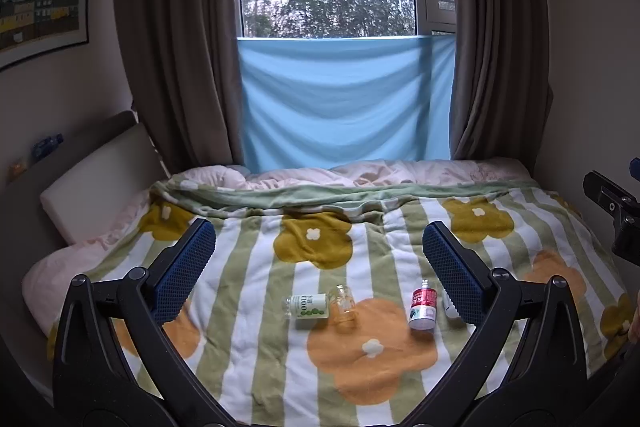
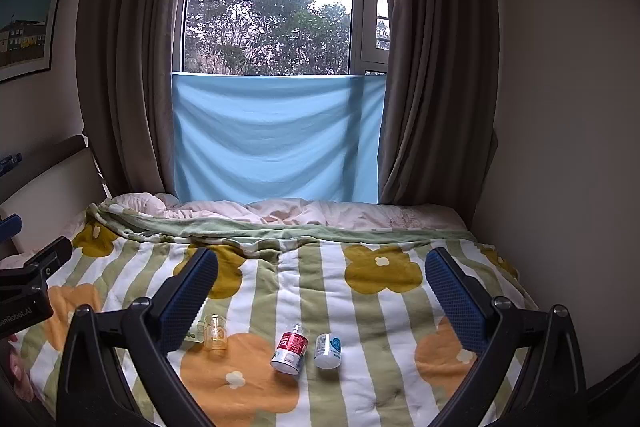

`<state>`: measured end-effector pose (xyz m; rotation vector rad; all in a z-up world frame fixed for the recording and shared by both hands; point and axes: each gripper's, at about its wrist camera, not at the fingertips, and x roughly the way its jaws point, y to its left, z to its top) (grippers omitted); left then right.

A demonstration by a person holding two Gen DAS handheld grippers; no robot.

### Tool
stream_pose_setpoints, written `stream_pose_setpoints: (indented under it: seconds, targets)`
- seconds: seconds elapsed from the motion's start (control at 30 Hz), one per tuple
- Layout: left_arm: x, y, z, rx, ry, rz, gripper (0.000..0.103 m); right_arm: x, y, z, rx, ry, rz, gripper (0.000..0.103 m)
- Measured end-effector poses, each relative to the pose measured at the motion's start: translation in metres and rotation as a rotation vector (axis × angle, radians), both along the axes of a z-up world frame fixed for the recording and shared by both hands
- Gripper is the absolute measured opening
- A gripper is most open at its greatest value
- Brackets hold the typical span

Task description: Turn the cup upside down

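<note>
A small clear glass cup (image 1: 344,307) (image 2: 215,337) with a handle rests on the flowered striped blanket (image 1: 256,347) (image 2: 360,379) and appears to stand mouth up. My left gripper (image 1: 319,231) hovers open above and short of it, with nothing between its blue-padded fingers. My right gripper (image 2: 322,257) is also open and holds nothing. In the right wrist view the cup lies just inside its left finger (image 2: 188,299). Each gripper's body shows at the edge of the other's view.
A green-labelled bottle (image 1: 306,311) lies touching the cup's left side. A red bottle (image 1: 422,309) (image 2: 290,351) and a white bottle (image 2: 328,345) lie to the cup's right. A pillow (image 1: 92,183) and headboard are at the left, with curtains and a window behind.
</note>
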<state>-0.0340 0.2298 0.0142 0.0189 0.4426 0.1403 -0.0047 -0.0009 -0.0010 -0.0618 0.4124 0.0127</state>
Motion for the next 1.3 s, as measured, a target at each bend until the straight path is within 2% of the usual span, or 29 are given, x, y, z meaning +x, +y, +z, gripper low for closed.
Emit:
stream_pose_setpoints:
  seconds: [0.37, 0.83, 1.3]
  targets:
    - [-0.008, -0.004, -0.001, 0.028, -0.020, 0.016, 0.103, -0.003, 0.001, 0.001, 0.002, -0.002, 0.001, 0.103]
    - [-0.013, 0.004, -0.005, -0.028, -0.008, 0.003, 0.103, -0.013, 0.002, 0.003, 0.020, -0.013, 0.008, 0.103]
    - [-0.016, 0.005, -0.003, -0.034, -0.022, 0.022, 0.103, -0.013, 0.000, 0.007, 0.027, -0.013, 0.013, 0.103]
